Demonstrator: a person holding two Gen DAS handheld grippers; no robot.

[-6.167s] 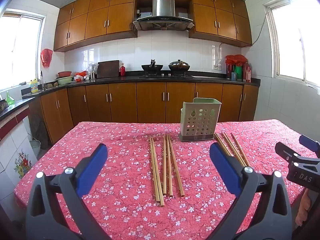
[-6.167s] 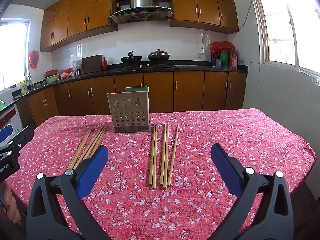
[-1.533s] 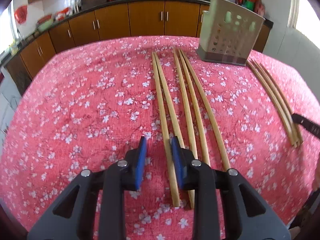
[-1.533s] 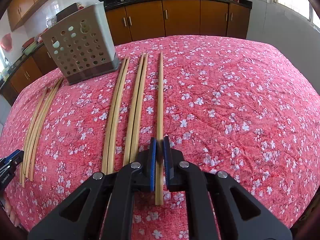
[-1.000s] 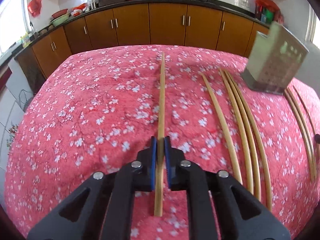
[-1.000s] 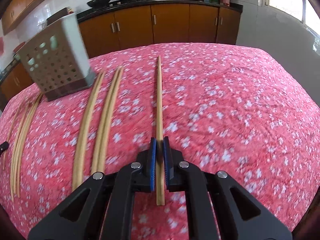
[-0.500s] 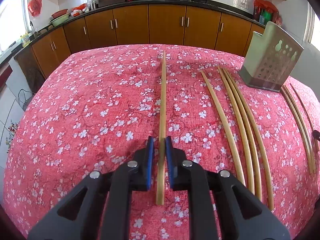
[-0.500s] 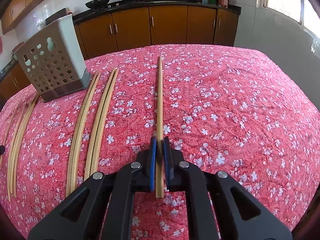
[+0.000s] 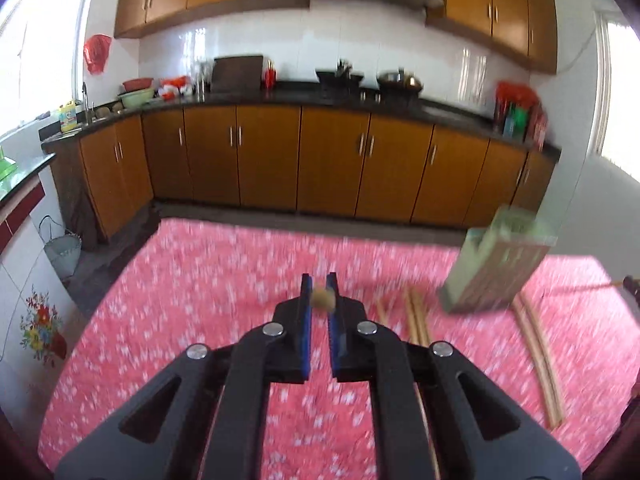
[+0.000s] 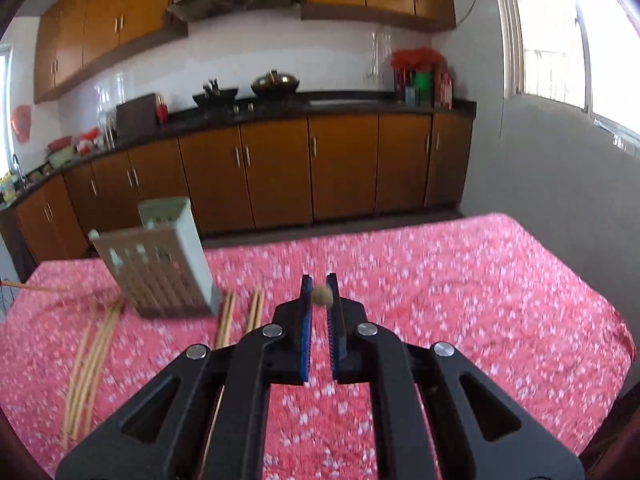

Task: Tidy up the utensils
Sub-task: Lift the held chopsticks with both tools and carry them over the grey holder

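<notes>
Left wrist view
Left gripper point(image 9: 319, 298): clamped on a chopstick point(image 9: 323, 299), seen end-on between the blue pads point(image 9: 305, 320), raised above the table point(image 9: 200, 300).
Utensil holder point(image 9: 496, 264): toward the table's far right edge, blurred.
Loose chopsticks point(image 9: 416, 316): lying just left of the holder; another bundle point(image 9: 540, 356) near the right edge.

Right wrist view
Right gripper point(image 10: 319, 296): pinched on a chopstick point(image 10: 322, 295), end-on between the pads point(image 10: 306, 320).
Utensil holder point(image 10: 160, 260): near the far left edge of the table point(image 10: 480, 280).
Loose chopsticks point(image 10: 240, 316): flat, just right of the holder; a bundle point(image 10: 88, 360) by the left edge.
</notes>
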